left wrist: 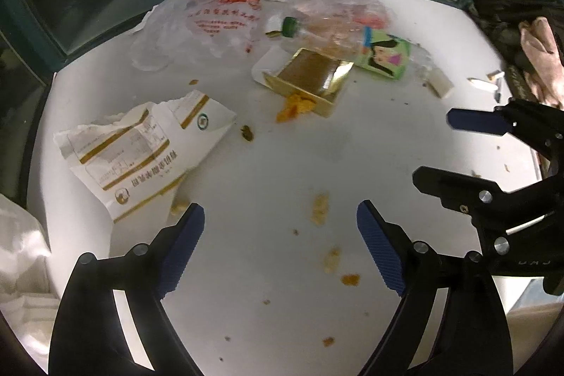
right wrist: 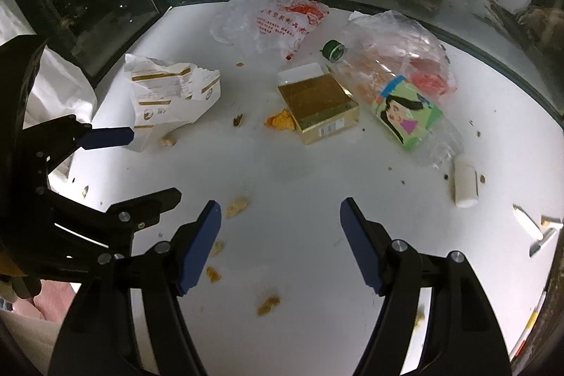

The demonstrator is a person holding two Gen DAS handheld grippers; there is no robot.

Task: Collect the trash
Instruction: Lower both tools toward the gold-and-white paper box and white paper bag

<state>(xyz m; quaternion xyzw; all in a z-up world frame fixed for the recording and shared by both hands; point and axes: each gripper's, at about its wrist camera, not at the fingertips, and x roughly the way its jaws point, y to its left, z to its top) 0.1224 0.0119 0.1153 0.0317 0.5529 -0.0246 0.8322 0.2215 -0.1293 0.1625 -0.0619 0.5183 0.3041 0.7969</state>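
Both spread, empty grippers, left gripper (left wrist: 280,249) and right gripper (right wrist: 280,244), hover over crumbs (right wrist: 237,205); torn paper bag (left wrist: 141,147), gold box (right wrist: 319,108) and bottle (right wrist: 405,104) lie uncollected.

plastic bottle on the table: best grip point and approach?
Grip the plastic bottle across its labelled mid-body, coming from above with the claw's fingers straddling its width. It lies on its side, the green cap pointing away; the clear base end looks crushed and the neck is crowded by the gold box.

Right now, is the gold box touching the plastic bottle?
Cannot tell. In the right wrist view the gold box sits close against the plastic bottle, no clear gap or contact.
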